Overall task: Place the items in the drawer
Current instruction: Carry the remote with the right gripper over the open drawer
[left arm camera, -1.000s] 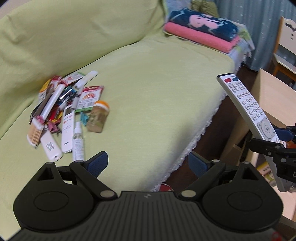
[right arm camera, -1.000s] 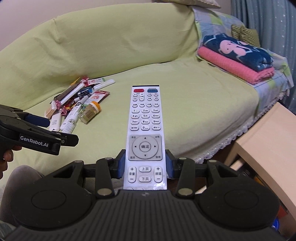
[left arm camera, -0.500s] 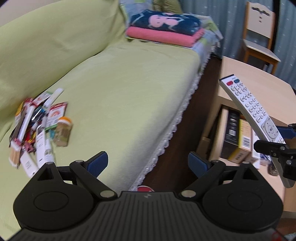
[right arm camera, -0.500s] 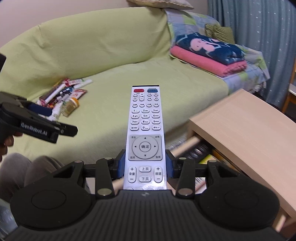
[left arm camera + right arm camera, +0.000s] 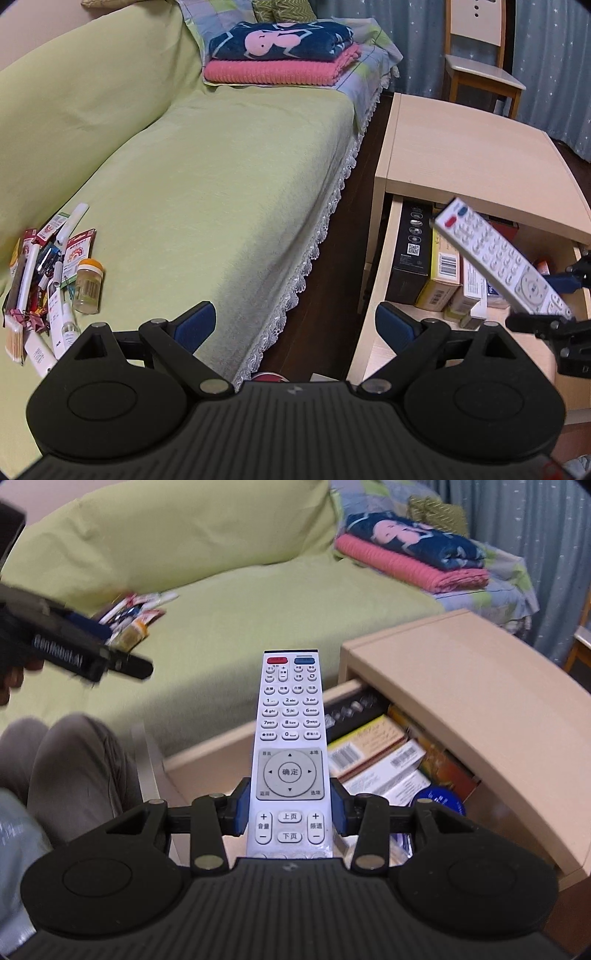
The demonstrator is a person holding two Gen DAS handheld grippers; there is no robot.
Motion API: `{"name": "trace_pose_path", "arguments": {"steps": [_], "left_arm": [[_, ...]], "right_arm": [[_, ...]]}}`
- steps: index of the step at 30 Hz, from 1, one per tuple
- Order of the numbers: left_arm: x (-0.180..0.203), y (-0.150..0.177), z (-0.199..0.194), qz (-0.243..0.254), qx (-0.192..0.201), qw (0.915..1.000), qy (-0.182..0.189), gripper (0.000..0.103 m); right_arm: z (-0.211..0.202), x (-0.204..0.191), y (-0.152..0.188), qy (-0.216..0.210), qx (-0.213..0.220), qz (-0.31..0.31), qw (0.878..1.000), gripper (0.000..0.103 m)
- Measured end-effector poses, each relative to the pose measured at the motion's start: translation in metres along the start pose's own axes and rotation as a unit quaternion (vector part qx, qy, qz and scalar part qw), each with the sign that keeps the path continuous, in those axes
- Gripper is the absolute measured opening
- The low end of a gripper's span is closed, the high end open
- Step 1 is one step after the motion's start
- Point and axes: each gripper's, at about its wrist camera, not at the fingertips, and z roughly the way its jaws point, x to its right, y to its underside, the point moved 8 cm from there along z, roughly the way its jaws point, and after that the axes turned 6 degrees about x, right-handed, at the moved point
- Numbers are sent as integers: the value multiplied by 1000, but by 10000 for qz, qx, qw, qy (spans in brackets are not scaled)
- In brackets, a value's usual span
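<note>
Behind remote [image 5: 290, 738], drawer [image 5: 207, 764] contents blurred

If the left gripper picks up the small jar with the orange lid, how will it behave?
The jar stands upright on the soft sofa cover, so a push probably tips it. Being round, it would likely roll. It looks clear and smooth, perhaps slippery.

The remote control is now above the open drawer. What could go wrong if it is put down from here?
1. The drawer is already packed with boxes, so the remote control may land on top of them and stop the drawer from closing.
2. The right gripper holds only its lower end; the long free end might strike the tabletop.
</note>
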Motion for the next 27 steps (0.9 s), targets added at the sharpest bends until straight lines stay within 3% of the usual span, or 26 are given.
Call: {"name": "trace_pose_path", "arguments": {"steps": [16,27], "left_arm": [[9,3,8,144,-146,9997,-98,94],[8,8,10,169,-223,9995,-121,94]], "right_arm": [[50,-1,61,-1092,-854,-506,9891,38],[91,-8,93,-1293,-1450,-823,9775,38]]}}
